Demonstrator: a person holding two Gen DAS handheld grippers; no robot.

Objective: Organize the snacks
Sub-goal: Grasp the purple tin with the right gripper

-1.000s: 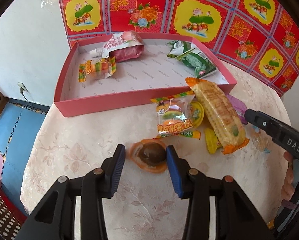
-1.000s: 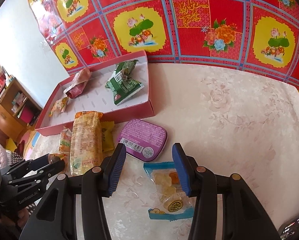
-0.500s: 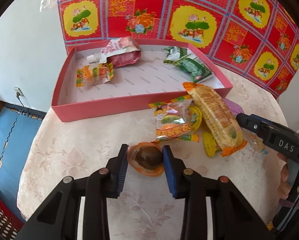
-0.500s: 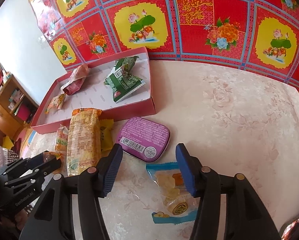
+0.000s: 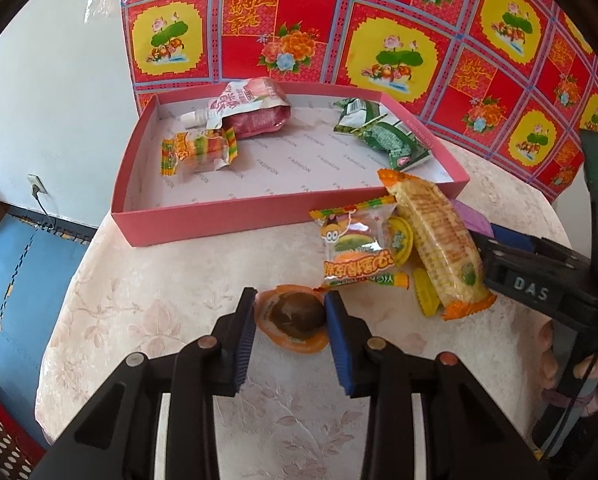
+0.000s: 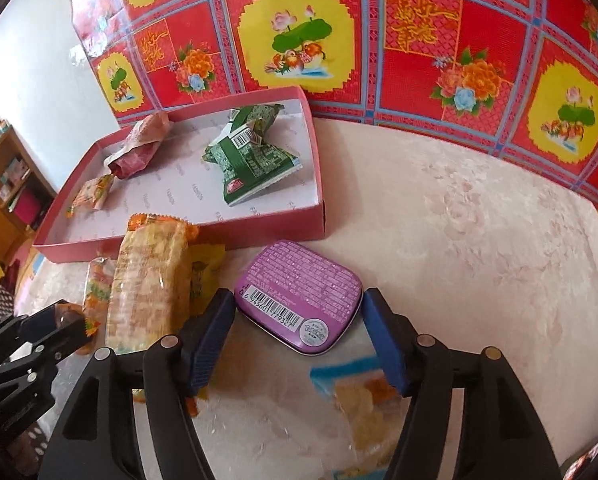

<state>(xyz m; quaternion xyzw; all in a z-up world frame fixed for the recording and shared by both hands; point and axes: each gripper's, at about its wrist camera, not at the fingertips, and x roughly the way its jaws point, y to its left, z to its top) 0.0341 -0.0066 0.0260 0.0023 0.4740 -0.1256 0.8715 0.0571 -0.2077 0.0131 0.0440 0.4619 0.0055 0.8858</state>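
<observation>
An orange-rimmed cup with a brown snack (image 5: 293, 318) lies on the tablecloth, and my left gripper (image 5: 290, 302) is shut on it, a blue pad pressing each side. My right gripper (image 6: 299, 300) straddles a purple tin (image 6: 299, 292) lying label-up. Its jaws are opening, and both pads stand slightly clear of the tin's edges. The pink box (image 5: 227, 224) holds a green packet (image 5: 379, 136), a pink pouch (image 5: 251, 108) and an orange gummy packet (image 5: 197, 150). Beside the tin lies a long cracker pack (image 6: 151, 288).
In front of the box lie a burger gummy packet (image 5: 355, 248) and yellow jelly cups (image 5: 401, 236). A clear blue-edged packet (image 6: 359, 396) sits under the right gripper. A red patterned cloth (image 6: 419, 40) backs the table. The table's edge drops off at the left.
The left pads have closed in on the brown snack cup. The right gripper has moved off the blue-edged packet onto the purple tin, its jaws widening.
</observation>
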